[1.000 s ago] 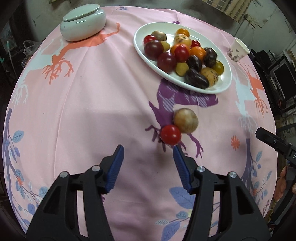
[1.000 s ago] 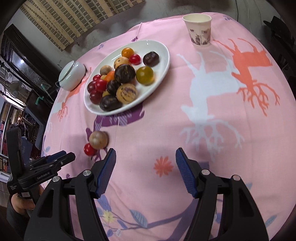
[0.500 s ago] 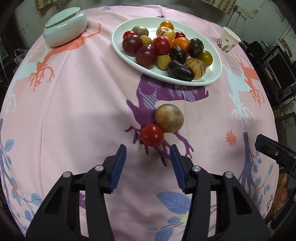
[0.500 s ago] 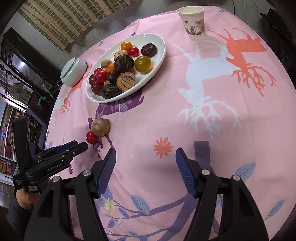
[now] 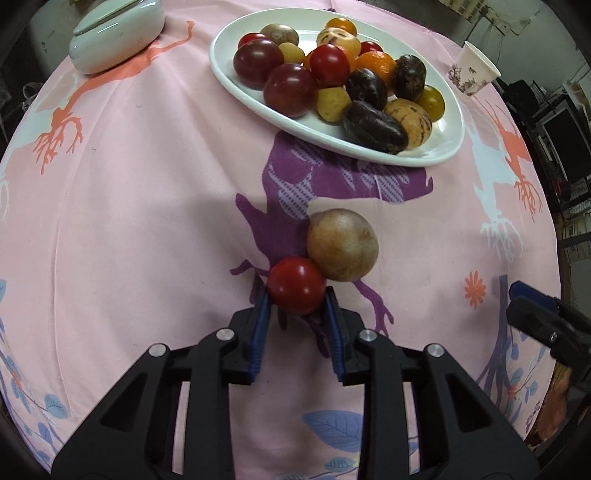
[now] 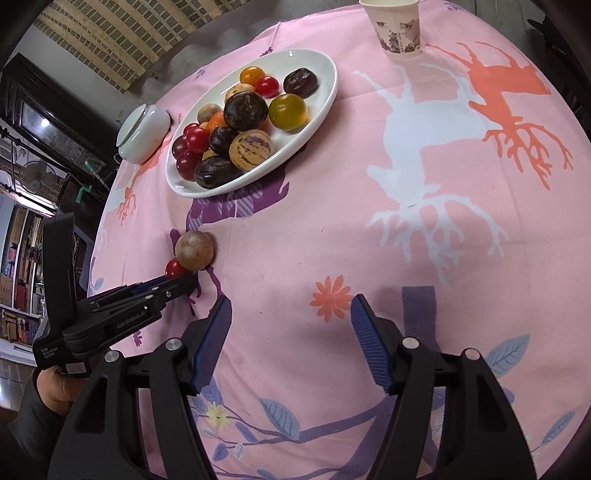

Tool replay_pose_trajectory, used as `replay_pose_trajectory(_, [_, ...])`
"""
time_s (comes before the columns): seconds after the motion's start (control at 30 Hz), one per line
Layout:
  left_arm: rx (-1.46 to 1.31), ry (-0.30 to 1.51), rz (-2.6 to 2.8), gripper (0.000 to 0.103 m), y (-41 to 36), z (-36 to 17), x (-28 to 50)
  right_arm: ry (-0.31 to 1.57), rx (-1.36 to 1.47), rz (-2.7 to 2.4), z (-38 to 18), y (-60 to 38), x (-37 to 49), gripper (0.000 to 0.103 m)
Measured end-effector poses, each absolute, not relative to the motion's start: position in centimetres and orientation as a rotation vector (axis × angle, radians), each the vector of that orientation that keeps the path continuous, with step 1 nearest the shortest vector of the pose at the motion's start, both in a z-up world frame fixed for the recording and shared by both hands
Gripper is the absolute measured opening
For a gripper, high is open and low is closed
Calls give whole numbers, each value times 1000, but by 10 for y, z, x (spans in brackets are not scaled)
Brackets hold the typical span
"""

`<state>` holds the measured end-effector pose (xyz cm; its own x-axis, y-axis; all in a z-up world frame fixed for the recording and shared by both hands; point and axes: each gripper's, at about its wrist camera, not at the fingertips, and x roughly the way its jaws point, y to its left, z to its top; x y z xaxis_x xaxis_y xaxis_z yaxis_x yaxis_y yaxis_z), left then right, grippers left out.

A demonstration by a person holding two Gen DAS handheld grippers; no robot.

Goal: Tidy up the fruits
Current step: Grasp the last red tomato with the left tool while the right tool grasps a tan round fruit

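A small red tomato (image 5: 296, 285) lies on the pink cloth, touching a round brown fruit (image 5: 342, 244) beyond it. My left gripper (image 5: 296, 292) is closing tight on the tomato, with a blue pad pressed to each side. From the right wrist view the left gripper (image 6: 177, 286) reaches in from the left to the tomato (image 6: 174, 268) and brown fruit (image 6: 194, 250). My right gripper (image 6: 291, 301) hovers open over bare cloth with nothing between its fingers; its tip (image 5: 535, 317) shows at the right edge of the left wrist view. A white oval plate (image 5: 436, 155) (image 6: 321, 96) farther back holds several mixed fruits.
A white lidded bowl (image 5: 118, 33) (image 6: 142, 134) sits left of the plate. A paper cup (image 5: 474, 74) (image 6: 399, 31) stands at the far right. A person's hand (image 6: 55, 387) grips the left tool. Dark furniture and shelves surround the round table.
My left gripper moved forward and down to the red tomato, and its jaws narrowed from wide apart until they gripped it. The right gripper stayed open and barely moved.
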<state>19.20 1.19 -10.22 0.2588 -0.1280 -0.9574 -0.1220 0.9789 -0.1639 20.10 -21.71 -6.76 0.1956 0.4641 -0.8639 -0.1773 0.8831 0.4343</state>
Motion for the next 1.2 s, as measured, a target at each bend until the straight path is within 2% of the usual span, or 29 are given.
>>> replay_pose_trajectory(0.6, [-306,1252,53,27,64,-78,155,1291,70,615,-67,-127,205,68])
replay_pose_trajectory(0.77, [-336,1252,80,27,83,-80,149,1252,-63,635,-74,-91,210,67])
replay_pose_trajectory(0.93, [-336,1245,89,27,88,-78,153,1227,-177,649,-83,-63,213,62])
replay_pose_trajectory(1.07, [-333,1241,86,27,88,-76,156,1206,-242,636,-91,-52,215,40])
replay_pose_trajectory(1.2, [-323,1239,82,27,87,-73,157,1173,-224,635,-88,-58,214,38])
